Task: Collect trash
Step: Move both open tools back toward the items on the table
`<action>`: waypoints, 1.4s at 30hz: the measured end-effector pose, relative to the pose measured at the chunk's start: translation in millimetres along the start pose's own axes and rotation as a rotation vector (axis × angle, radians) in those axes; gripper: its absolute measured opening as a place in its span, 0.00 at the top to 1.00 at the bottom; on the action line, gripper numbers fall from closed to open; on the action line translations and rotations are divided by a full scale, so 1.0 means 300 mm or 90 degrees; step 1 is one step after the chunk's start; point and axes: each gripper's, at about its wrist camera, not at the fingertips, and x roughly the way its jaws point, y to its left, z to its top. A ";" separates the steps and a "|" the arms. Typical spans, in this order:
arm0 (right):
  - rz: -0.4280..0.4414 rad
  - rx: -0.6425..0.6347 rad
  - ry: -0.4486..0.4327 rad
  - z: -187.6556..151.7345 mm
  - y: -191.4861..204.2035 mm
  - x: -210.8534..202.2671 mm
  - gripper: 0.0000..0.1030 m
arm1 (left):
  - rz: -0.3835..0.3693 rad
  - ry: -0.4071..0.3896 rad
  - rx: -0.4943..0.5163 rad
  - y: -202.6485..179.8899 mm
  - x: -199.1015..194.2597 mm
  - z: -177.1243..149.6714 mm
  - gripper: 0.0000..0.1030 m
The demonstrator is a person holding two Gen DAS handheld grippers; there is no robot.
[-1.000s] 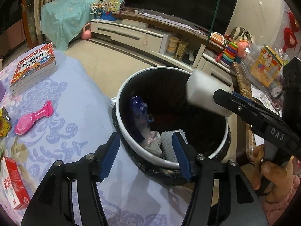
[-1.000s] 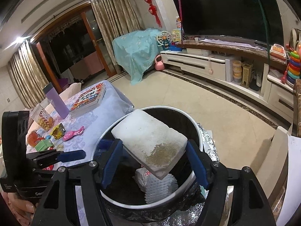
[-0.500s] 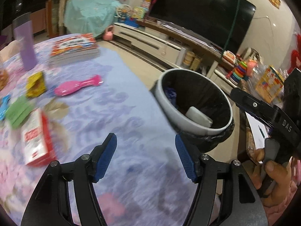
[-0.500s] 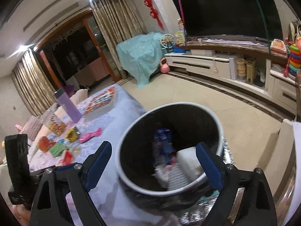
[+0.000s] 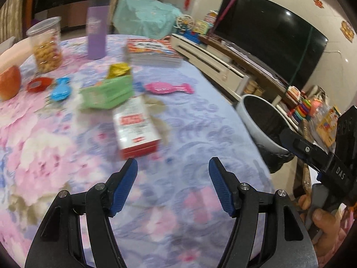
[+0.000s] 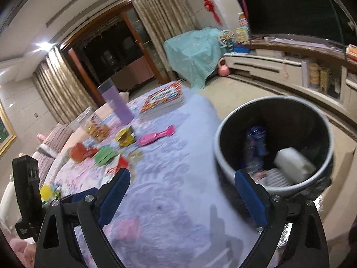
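— On the right gripper's black body, at the right edge of the left wrist view, what do the white letters say?

— "DAS". That is the only writing I can read. The red and white box [image 5: 136, 129] on the flowered tablecloth [image 5: 200, 120] has print on its lid, but it is too blurred to make out, and so is the cover of the book stack [image 5: 154, 52].

— How does the left gripper [image 5: 173, 169] stand?

— Its blue pads are apart with only cloth between them; the jaws have just been opening a little. It hovers over the table, near the red and white box, touching nothing.

— And the right gripper [image 6: 181, 179]?

— Spread very wide, empty, its jaws having just been opening. One finger shows against the table, the other against the rim of the bin.

— Where is the trash?

— A white block [image 6: 294, 165] lies inside the black-lined bin [image 6: 274, 102] beside the table, next to a blue wrapper [image 6: 256, 138]. On the table a green packet [image 5: 107, 92], a yellow wrapper [image 5: 118, 70] and a pink brush [image 5: 168, 88] lie near the box.
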 end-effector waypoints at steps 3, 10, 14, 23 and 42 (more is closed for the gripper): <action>0.013 -0.009 0.018 -0.031 0.052 0.030 0.07 | 0.019 0.002 -0.020 0.074 -0.012 -0.015 0.34; 0.036 -0.026 0.047 -0.083 0.157 0.080 0.07 | 0.063 -0.001 -0.062 0.239 -0.028 -0.033 0.34; 0.049 -0.040 0.060 -0.101 0.215 0.114 0.07 | 0.086 -0.004 -0.079 0.319 -0.039 -0.031 0.34; 0.068 -0.053 0.089 -0.127 0.296 0.194 0.07 | 0.123 -0.009 -0.114 0.466 -0.041 0.003 0.34; 0.062 -0.125 0.107 -0.125 0.457 0.353 0.08 | 0.145 0.006 -0.128 0.595 0.073 0.130 0.34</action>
